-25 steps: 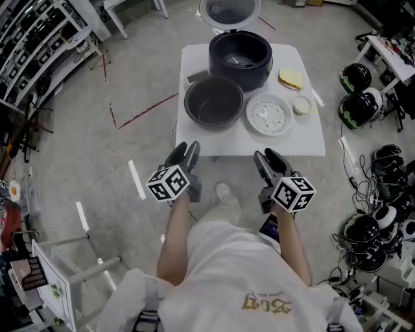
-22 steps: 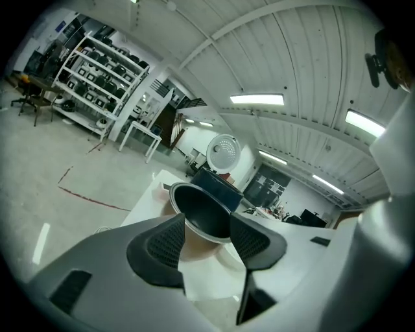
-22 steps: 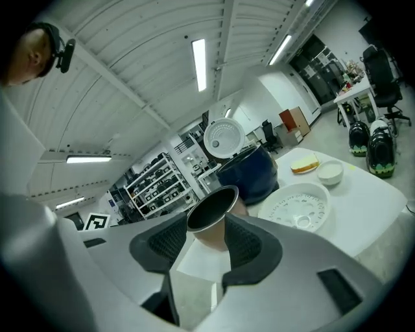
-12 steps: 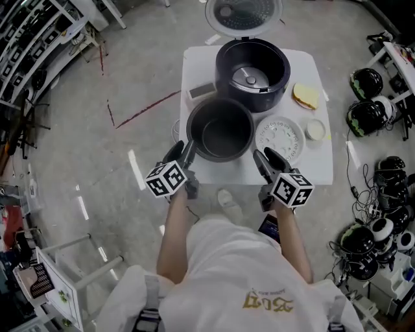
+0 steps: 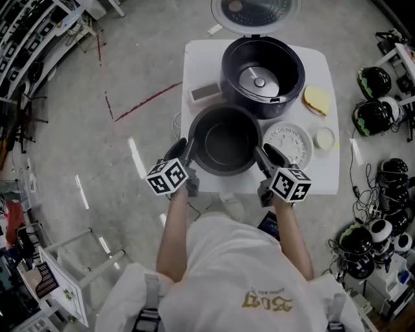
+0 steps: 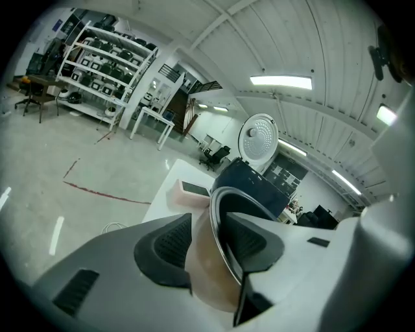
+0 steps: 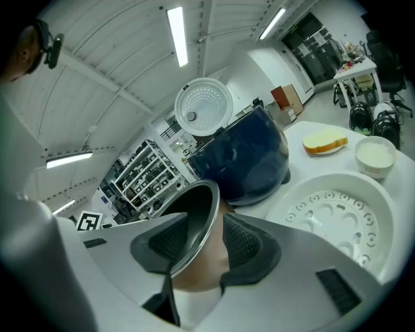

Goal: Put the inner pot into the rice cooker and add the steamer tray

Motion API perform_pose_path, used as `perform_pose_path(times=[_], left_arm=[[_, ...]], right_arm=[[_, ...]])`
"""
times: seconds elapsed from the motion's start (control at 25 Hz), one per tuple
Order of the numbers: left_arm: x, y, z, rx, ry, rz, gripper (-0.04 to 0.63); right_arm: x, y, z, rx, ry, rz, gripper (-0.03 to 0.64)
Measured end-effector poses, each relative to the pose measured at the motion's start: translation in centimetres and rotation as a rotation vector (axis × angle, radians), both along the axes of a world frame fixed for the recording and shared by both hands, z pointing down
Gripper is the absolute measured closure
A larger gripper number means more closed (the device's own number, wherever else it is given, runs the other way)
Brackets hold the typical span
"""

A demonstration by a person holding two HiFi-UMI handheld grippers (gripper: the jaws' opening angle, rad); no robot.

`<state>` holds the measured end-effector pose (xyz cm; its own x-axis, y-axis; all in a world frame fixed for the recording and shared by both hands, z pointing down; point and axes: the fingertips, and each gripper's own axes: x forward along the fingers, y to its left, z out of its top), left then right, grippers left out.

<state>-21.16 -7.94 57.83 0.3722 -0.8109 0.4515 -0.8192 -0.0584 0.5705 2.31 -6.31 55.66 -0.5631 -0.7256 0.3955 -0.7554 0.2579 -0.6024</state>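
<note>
The dark inner pot [image 5: 224, 139] stands on the white table [image 5: 194, 61], in front of the open rice cooker [image 5: 262, 72]. The white perforated steamer tray [image 5: 288, 144] lies to the pot's right. My left gripper [image 5: 184, 148] straddles the pot's left rim, one pad inside and one outside the pot wall [image 6: 206, 259]. My right gripper [image 5: 264, 154] straddles the right rim the same way, around the wall [image 7: 198, 262]. Both sets of jaws have just been closing with the rim between them. I see no firm press on it.
A flat pink box [image 5: 204, 93] lies at the table's back left. A yellow slice [image 5: 316, 99] and a small white bowl [image 5: 323, 138] sit at the right edge. The cooker's lid [image 5: 256, 11] stands open behind. Helmets [image 5: 371, 117] and cables crowd the floor on the right.
Both grippers have moved forward and down from in front of the table to the pot's two sides. Each now has the rim between its jaws, and the jaws have narrowed.
</note>
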Motion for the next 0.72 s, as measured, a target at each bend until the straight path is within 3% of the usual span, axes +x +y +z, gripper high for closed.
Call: perform_pose_path(times=[0.28, 0.4, 0.72], left_arm=[[1.4, -0.6, 0.5, -0.006, 0.018, 0.037, 0.460], [1.9, -0.7, 0.4, -0.003, 0.004, 0.048, 0.506], [1.5, 0.2, 0.2, -0.020, 0.046, 0.044, 0.517]], right_arm=[[-0.3, -0.6, 1.0, -0.021, 0.019, -0.013, 0.454], [-0.4, -0.5, 1.4, -0.028, 0.020, -0.027, 0.511], [-0.8, 0.5, 1.5, -0.061, 0.041, -0.061, 0.517]])
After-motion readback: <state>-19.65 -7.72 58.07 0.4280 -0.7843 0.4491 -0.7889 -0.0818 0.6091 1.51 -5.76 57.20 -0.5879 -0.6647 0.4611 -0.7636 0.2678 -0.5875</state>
